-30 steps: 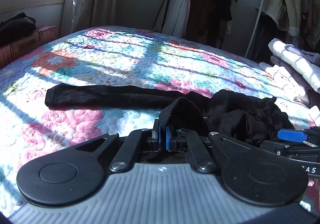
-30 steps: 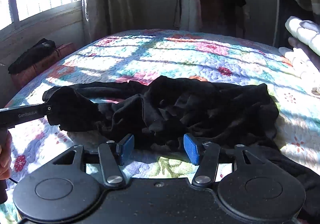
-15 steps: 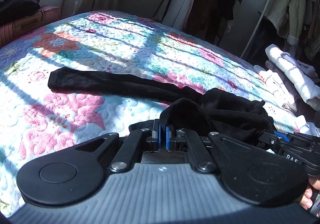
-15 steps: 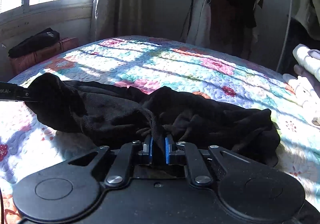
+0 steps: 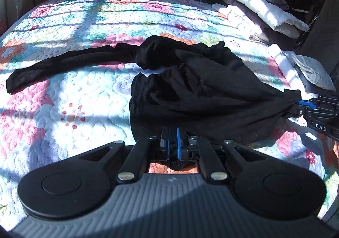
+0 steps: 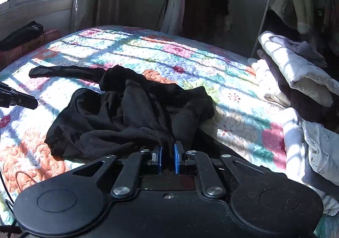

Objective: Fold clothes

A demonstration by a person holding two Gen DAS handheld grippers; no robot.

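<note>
Black garment (image 5: 190, 89) lies bunched on the floral bed quilt (image 5: 74, 89). Left gripper (image 5: 172, 142) and right gripper (image 6: 167, 157) each have their jaws pinched narrow on its near edge.

White capital letters "DAS" are showing on the black body of the right-hand gripper (image 5: 305, 108) at the left wrist view's right edge. Faint white lettering on the black left-hand gripper (image 6: 25, 101) is staying illegible.
</note>
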